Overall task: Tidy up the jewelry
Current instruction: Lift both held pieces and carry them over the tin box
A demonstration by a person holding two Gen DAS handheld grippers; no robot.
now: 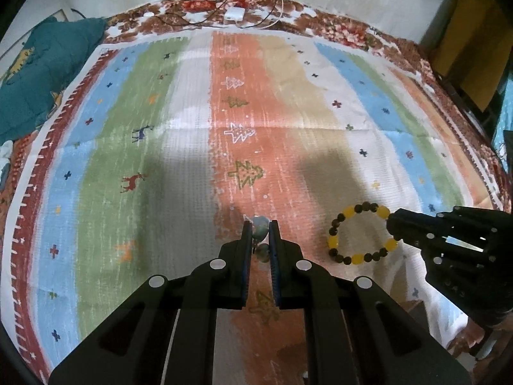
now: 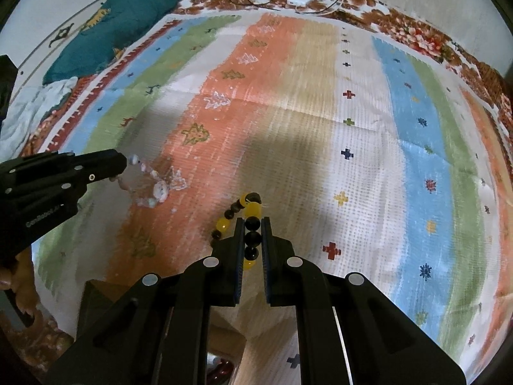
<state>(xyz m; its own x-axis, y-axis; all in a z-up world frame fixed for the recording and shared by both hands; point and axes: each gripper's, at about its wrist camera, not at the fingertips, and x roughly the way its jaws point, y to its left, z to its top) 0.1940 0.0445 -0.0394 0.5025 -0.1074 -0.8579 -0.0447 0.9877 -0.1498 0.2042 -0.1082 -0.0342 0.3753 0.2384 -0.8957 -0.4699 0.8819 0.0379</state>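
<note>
My left gripper [image 1: 260, 226] is shut on a bracelet of pale blue-green beads [image 1: 263, 252], held above the striped mat [image 1: 179, 147]. In the right wrist view this pale bracelet [image 2: 158, 189] dangles, blurred, from the left gripper [image 2: 123, 163]. My right gripper [image 2: 251, 223] is shut on a bracelet of yellow and dark beads [image 2: 253, 210]; several beads sit between its pads. From the left wrist view the yellow and dark bracelet [image 1: 349, 212] hangs as a full ring from the right gripper [image 1: 391, 224], clear of the mat.
A teal cushion [image 1: 41, 73] lies at the mat's far left. A white charger [image 1: 234, 14] with cables sits at the far edge by the wall. A brown box [image 2: 224, 346] with something red inside shows under my right gripper. Dark furniture [image 1: 465, 48] stands at the right.
</note>
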